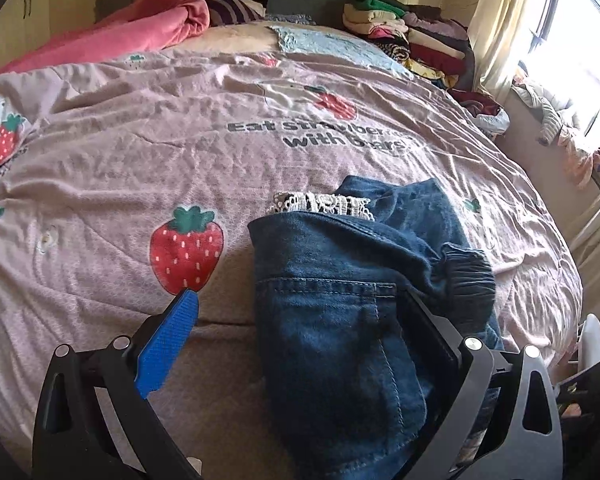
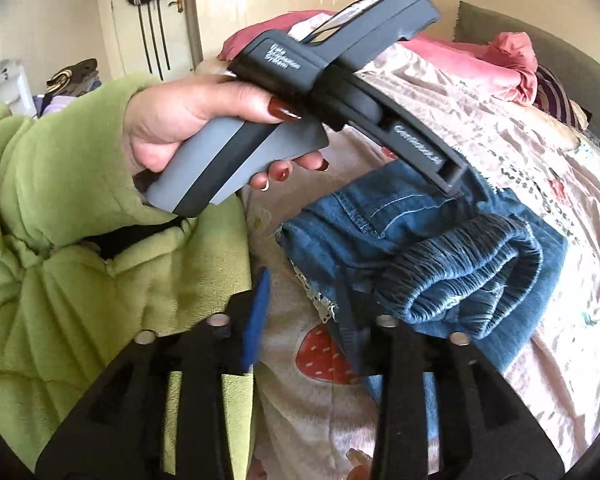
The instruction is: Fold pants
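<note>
A pink strawberry-print bedspread (image 1: 140, 152) covers the bed. The folded denim pants (image 1: 340, 300) lie on it, between the spread jaws of the left gripper (image 1: 300, 320), whose far finger is buried in cloth. The right gripper (image 2: 308, 320) is likewise released (nothing grasped), pants against its outer finger. Only the right view shows the left hand (image 2: 188, 120) and green sleeve (image 2: 60, 184); only the left shows the stacked clothes (image 1: 412, 36).
</note>
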